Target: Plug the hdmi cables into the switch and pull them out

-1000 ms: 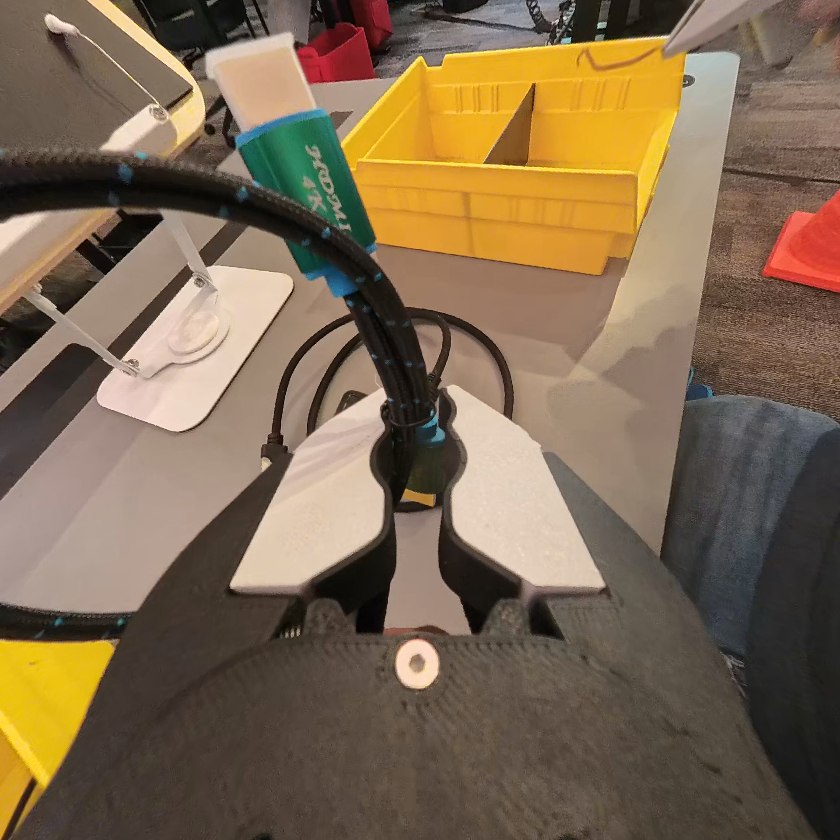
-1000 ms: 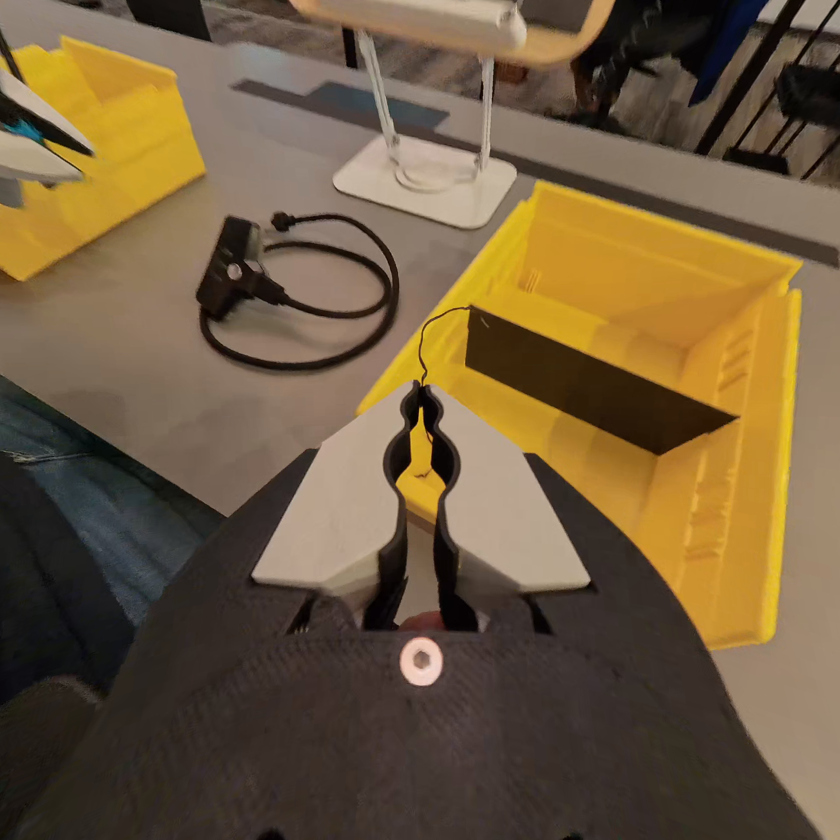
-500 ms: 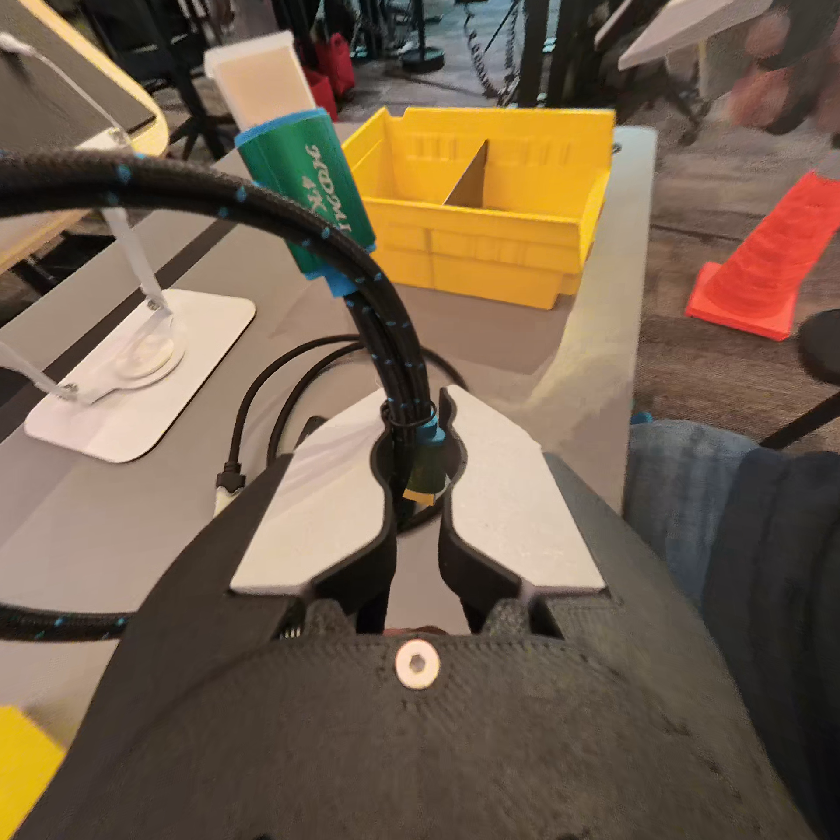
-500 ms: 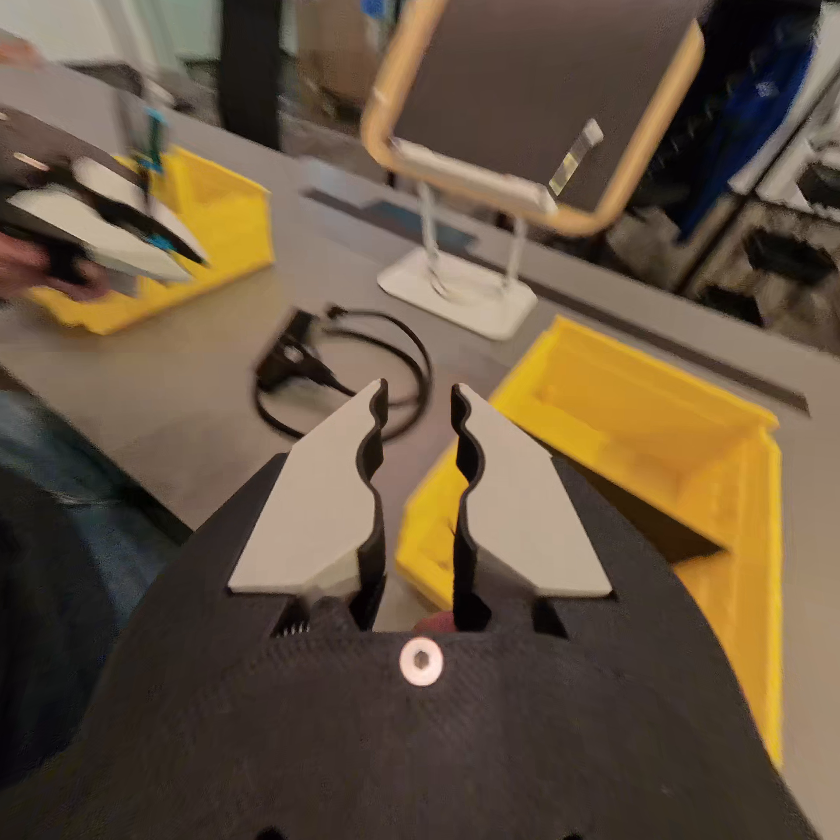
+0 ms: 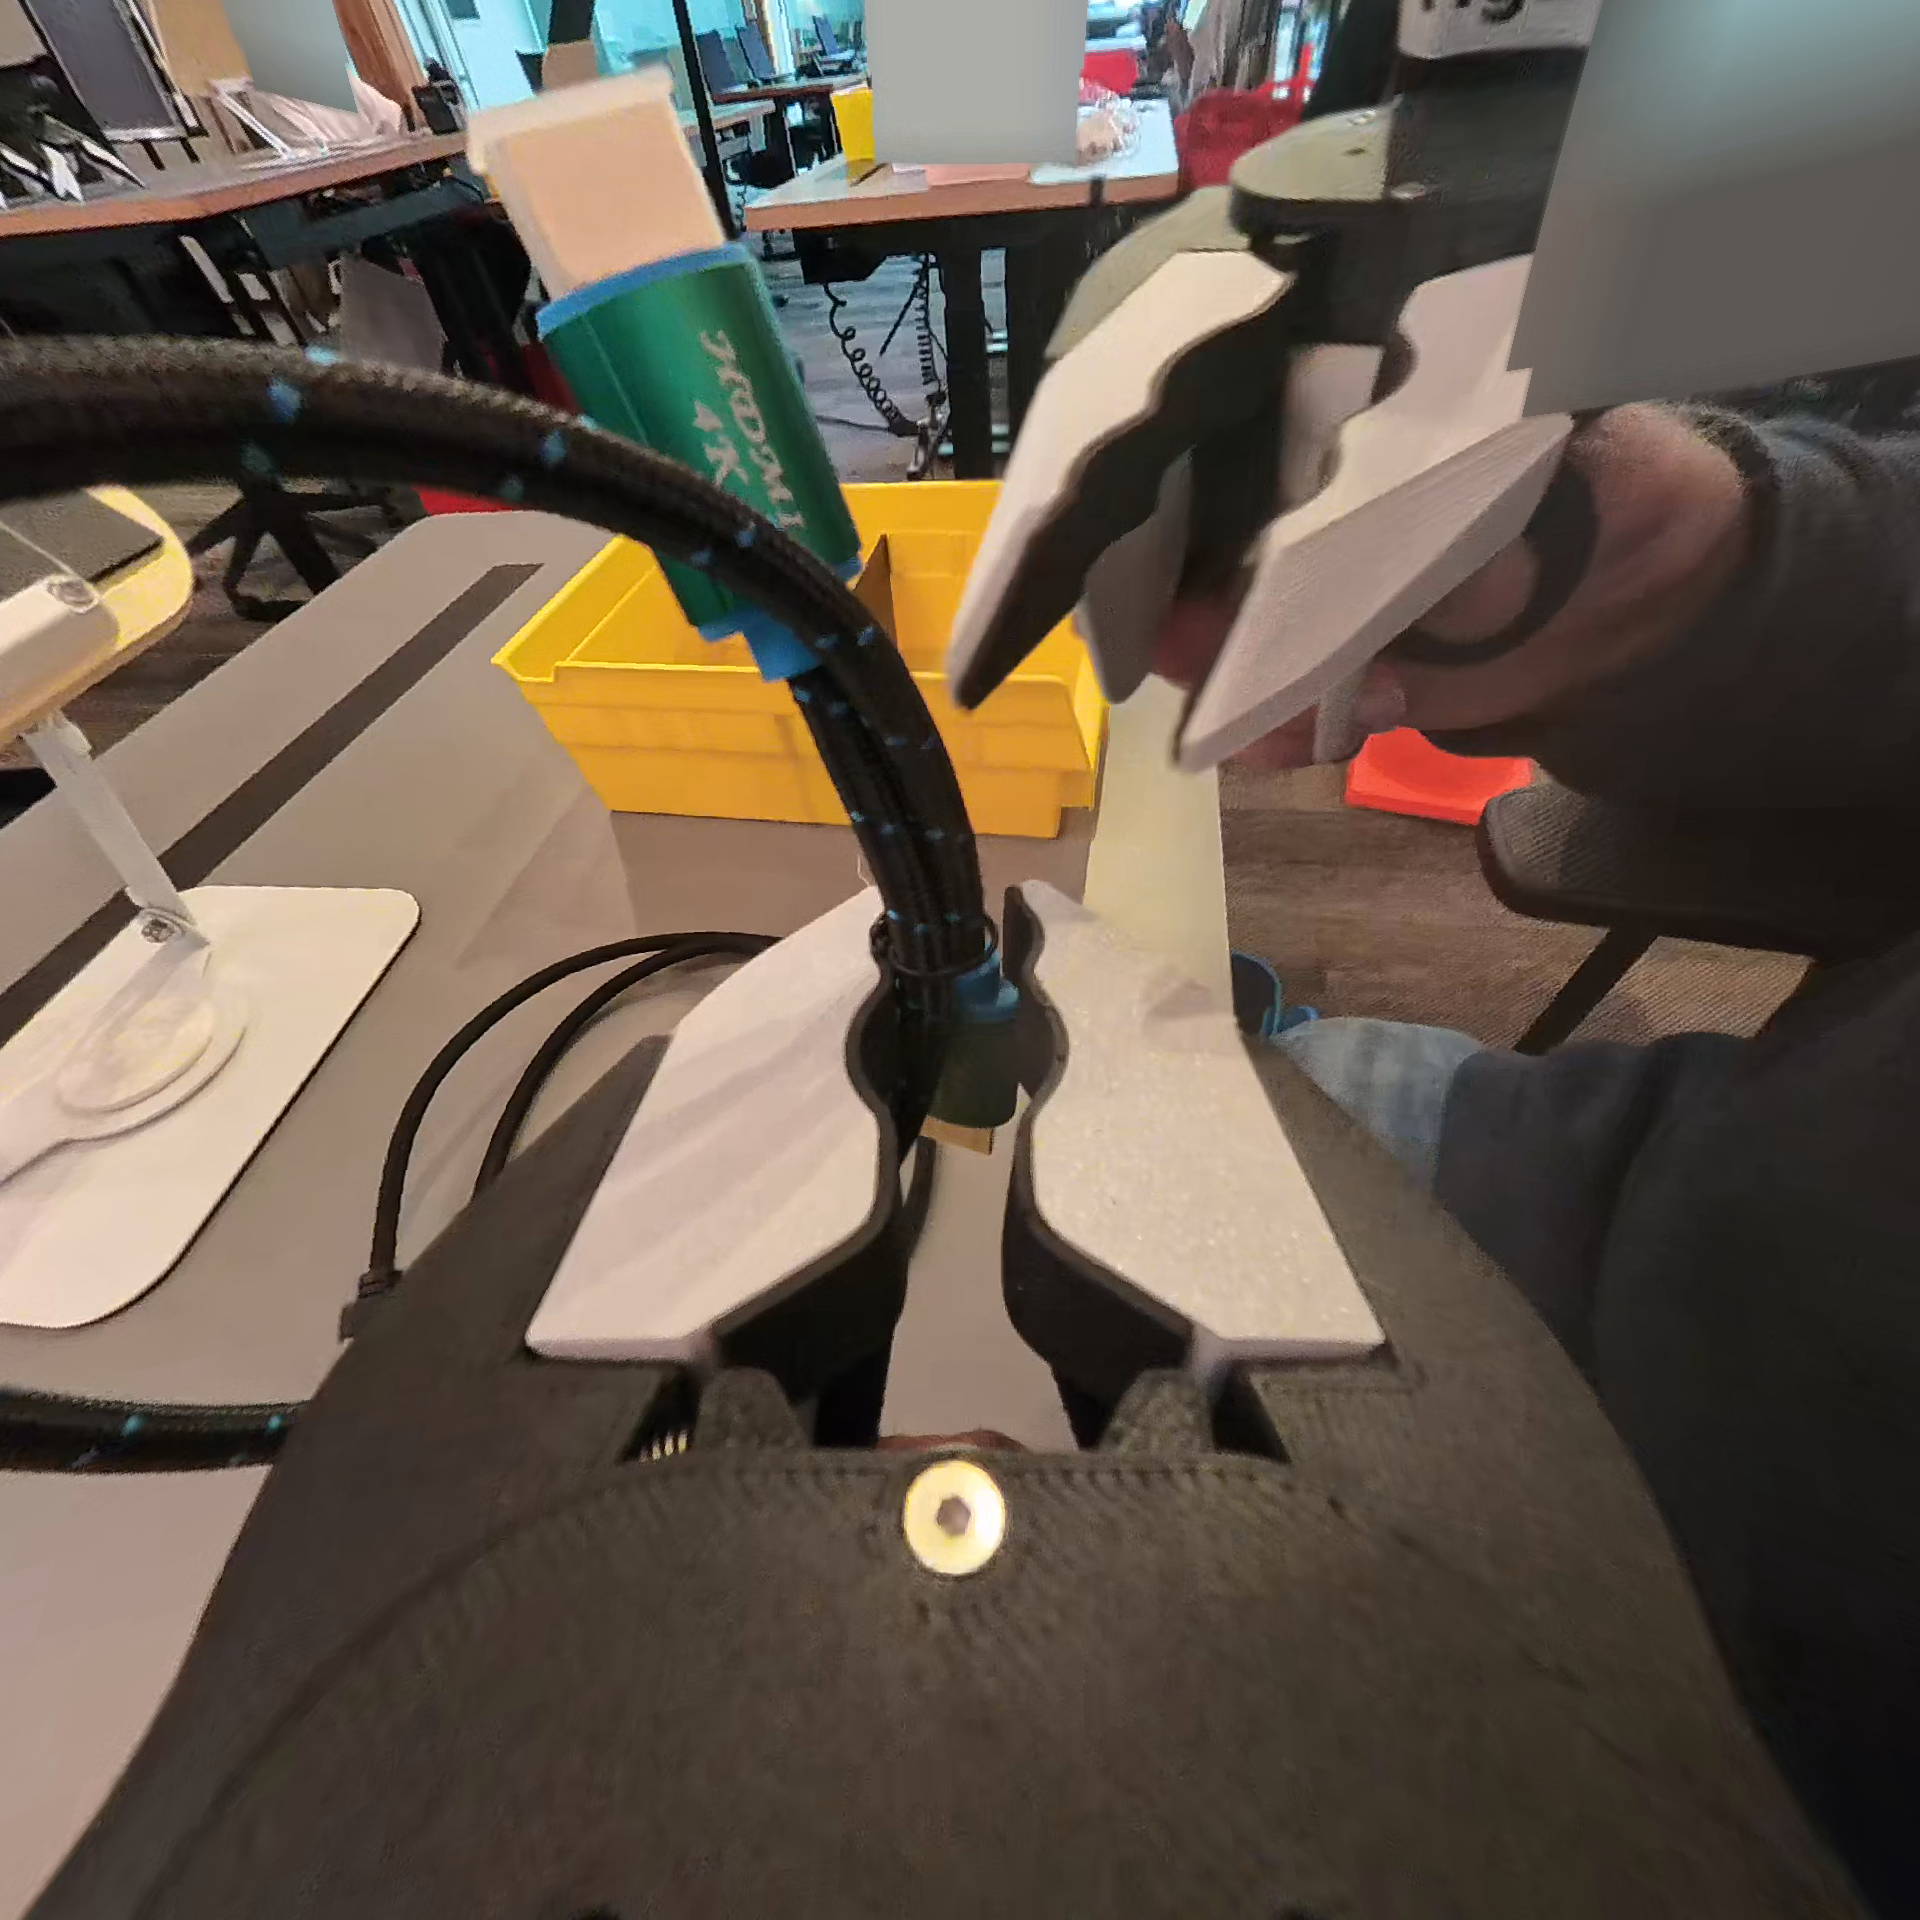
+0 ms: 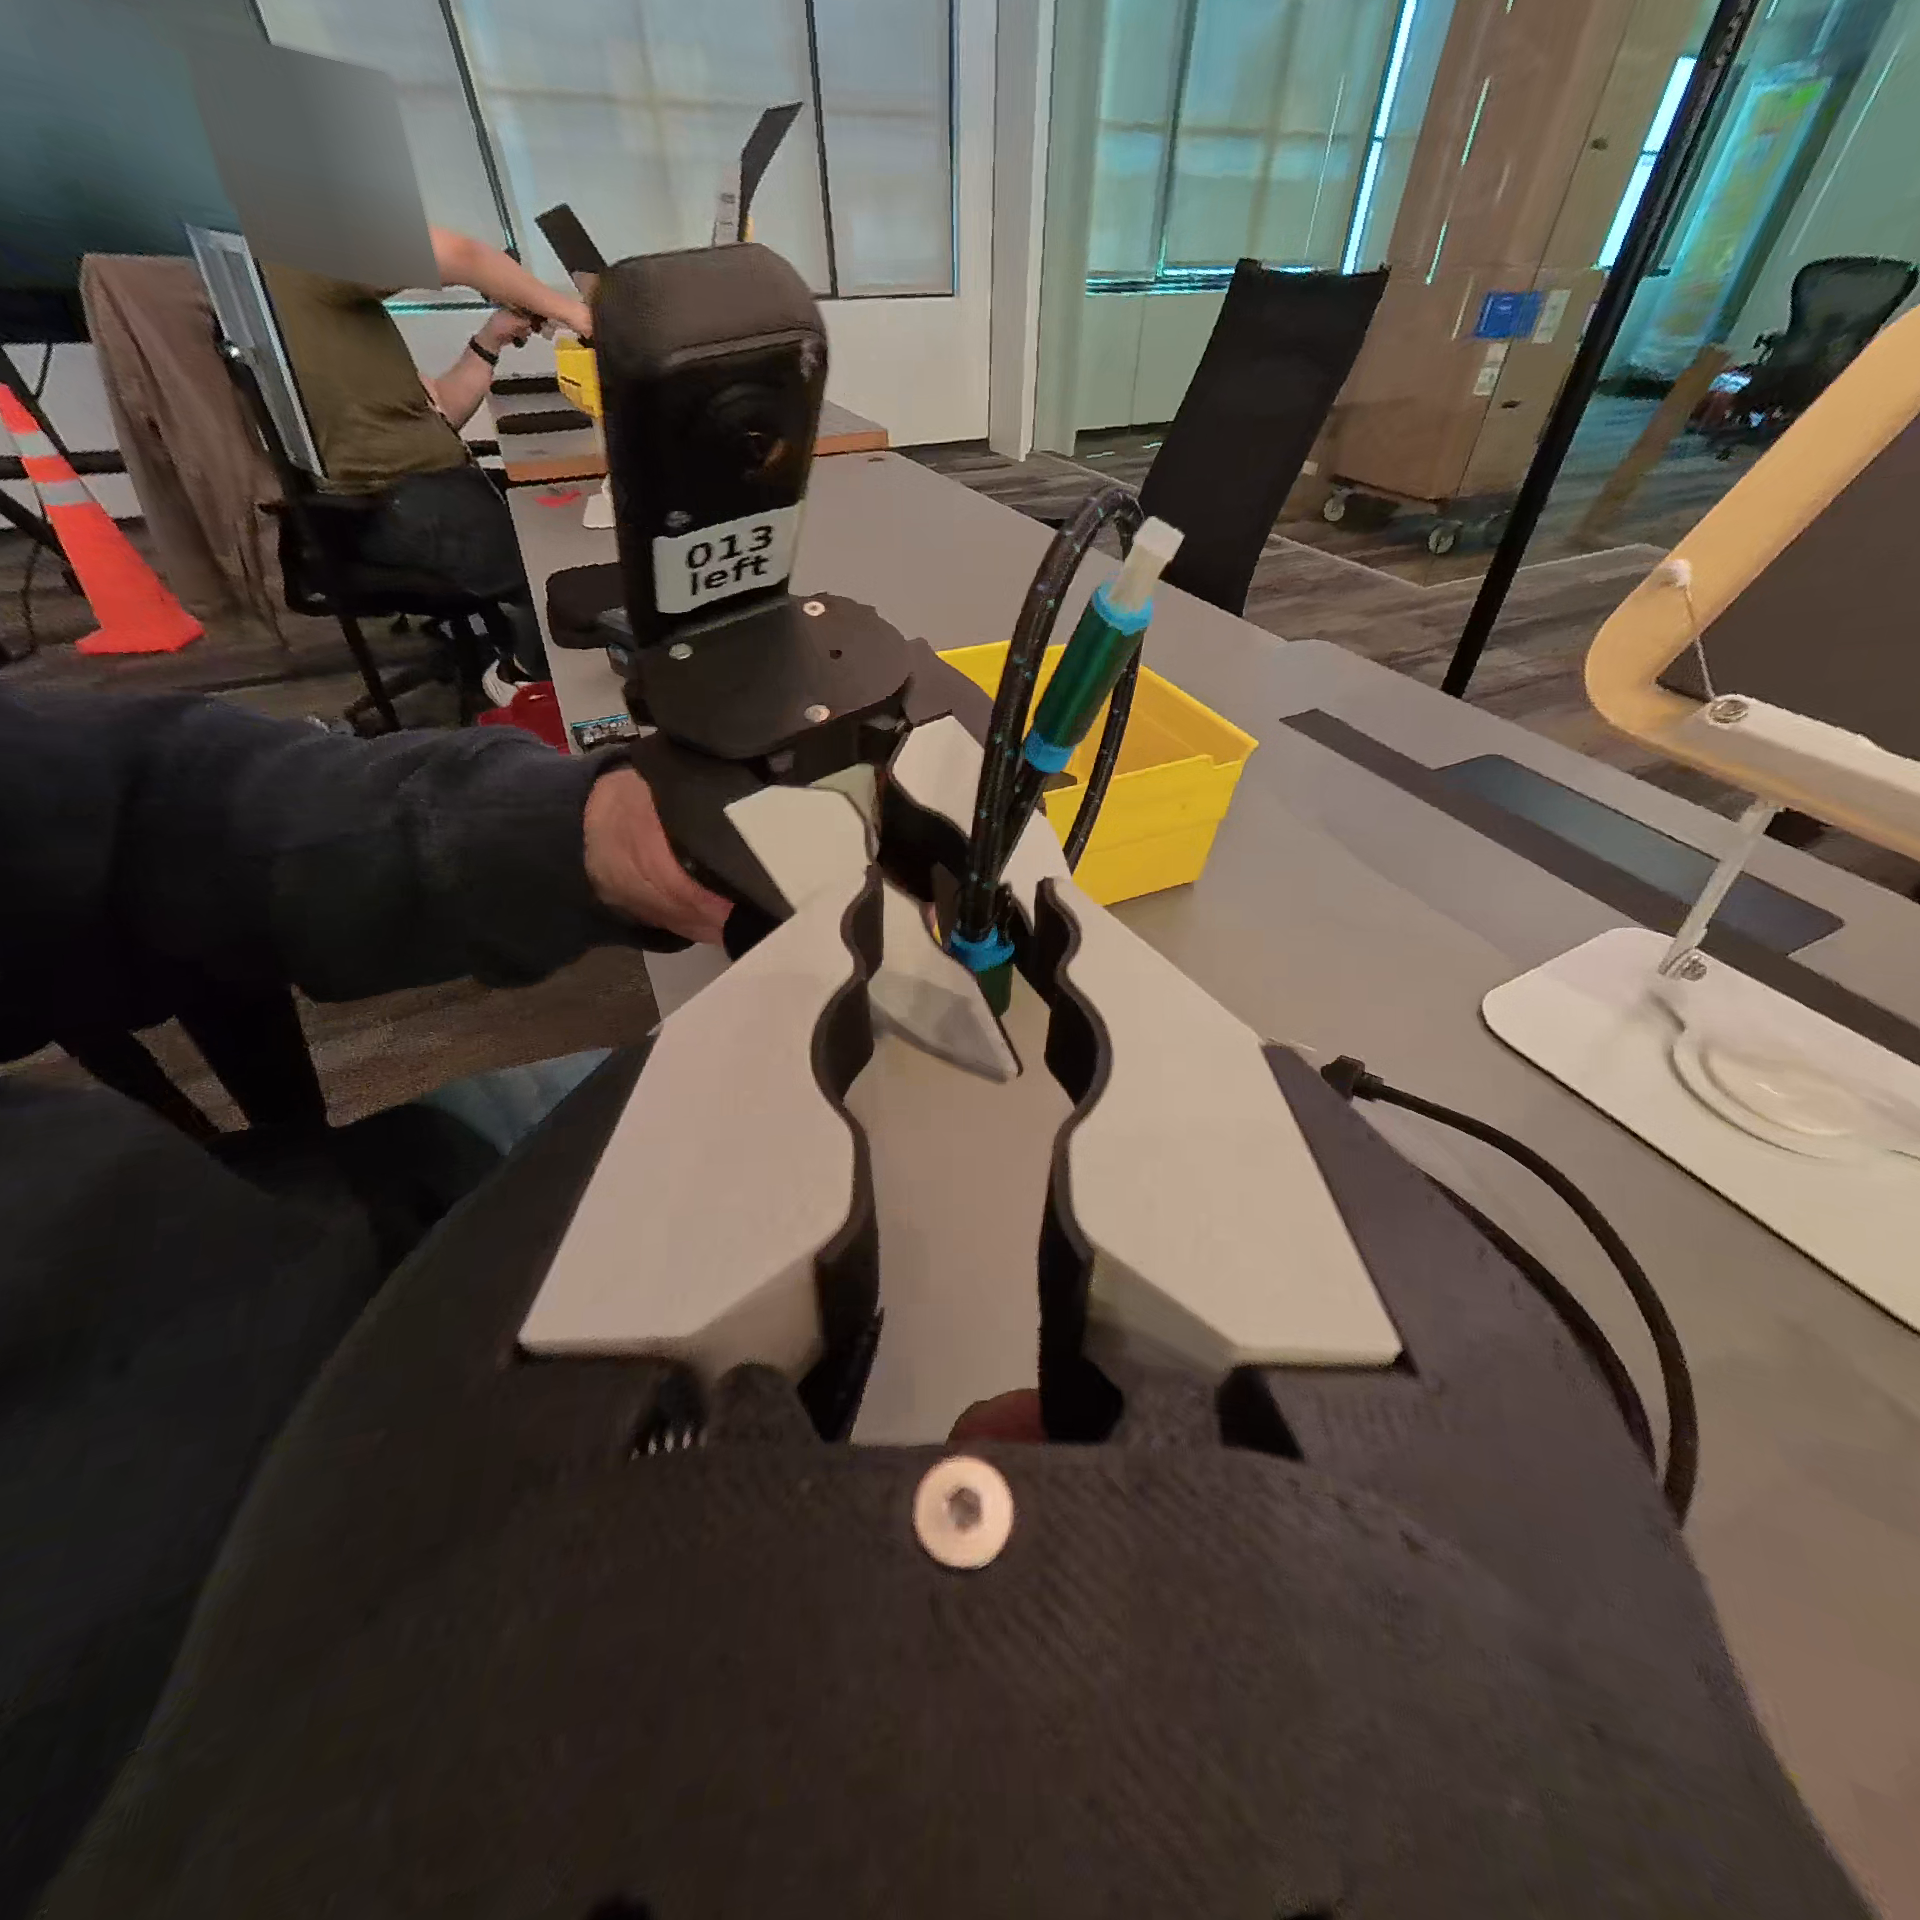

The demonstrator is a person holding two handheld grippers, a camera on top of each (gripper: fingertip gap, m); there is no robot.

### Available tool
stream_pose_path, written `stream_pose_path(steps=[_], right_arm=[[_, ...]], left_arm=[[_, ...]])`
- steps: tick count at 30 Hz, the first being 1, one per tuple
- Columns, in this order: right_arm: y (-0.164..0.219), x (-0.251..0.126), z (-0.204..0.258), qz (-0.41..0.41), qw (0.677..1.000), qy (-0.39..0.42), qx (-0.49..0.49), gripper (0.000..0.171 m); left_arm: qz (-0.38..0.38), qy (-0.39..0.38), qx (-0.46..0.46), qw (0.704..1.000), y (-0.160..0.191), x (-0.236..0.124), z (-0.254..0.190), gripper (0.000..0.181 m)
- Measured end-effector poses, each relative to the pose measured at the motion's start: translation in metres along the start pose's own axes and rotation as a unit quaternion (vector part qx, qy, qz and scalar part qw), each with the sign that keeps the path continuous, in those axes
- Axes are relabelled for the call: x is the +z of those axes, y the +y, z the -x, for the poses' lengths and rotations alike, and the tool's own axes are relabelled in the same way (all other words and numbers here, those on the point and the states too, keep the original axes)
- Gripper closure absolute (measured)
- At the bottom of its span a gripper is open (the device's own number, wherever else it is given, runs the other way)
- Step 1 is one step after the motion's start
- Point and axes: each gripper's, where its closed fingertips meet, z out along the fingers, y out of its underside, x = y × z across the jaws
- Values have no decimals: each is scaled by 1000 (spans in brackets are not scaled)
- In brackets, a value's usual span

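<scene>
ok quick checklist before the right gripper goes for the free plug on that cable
1. Left gripper shut on the cable, near one green plug: ok.
2. Right gripper open, nothing between its fingers: ok.
3. Free green plug in view, pointing up: ok.
4. White cap on that plug's tip, not removed: not ok for plugging in.
5. Cable bundle tied with a thin black tie by the left gripper, not unwound: not ok.
6. Switch on the table: cannot tell, only a thin black cord shows.
</scene>
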Motion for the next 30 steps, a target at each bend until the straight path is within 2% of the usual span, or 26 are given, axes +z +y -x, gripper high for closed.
stream_pose_path(steps=[3, 5, 10, 14, 18, 19, 20, 21, 25, 26, 30], right_arm=[[6, 13, -2, 9, 1000, -7, 10, 149], [9, 18, 0, 8, 1000, -24, 19, 161], [3, 15, -9, -19, 998, -12, 53, 163], [-6, 2, -33, -75, 988, 26, 134, 163], [-10, -2, -35, -108, 979, 39, 166, 163], [-11, -1, -33, -113, 978, 40, 171, 163], [-11, 1, -31, -116, 977, 41, 176, 163], [-11, 2, -29, -118, 976, 44, 176, 163], [-17, 2, -23, -124, 979, 25, 162, 162], [-21, 1, -20, -131, 979, 13, 157, 157], [-31, -11, -20, -136, 983, -3, 126, 135]], left_arm=[[31, -10, 44, 999, 5, 5, -5, 164], [49, -18, 66, 996, 8, 9, -9, 164], [53, -67, 82, 993, 5, 9, 3, 160], [63, -141, 113, 982, 0, 4, 19, 138], [87, -205, 146, 964, 1, 9, 26, 124], [94, -224, 155, 957, 2, 10, 28, 129], [102, -238, 167, 951, 3, 10, 29, 148], [107, -243, 176, 948, 5, 11, 29, 153], [102, -235, 187, 948, 4, 10, 24, 164], [93, -231, 181, 951, 0, 8, 24, 165], [27, -117, 122, 985, -14, 2, 7, 168]])
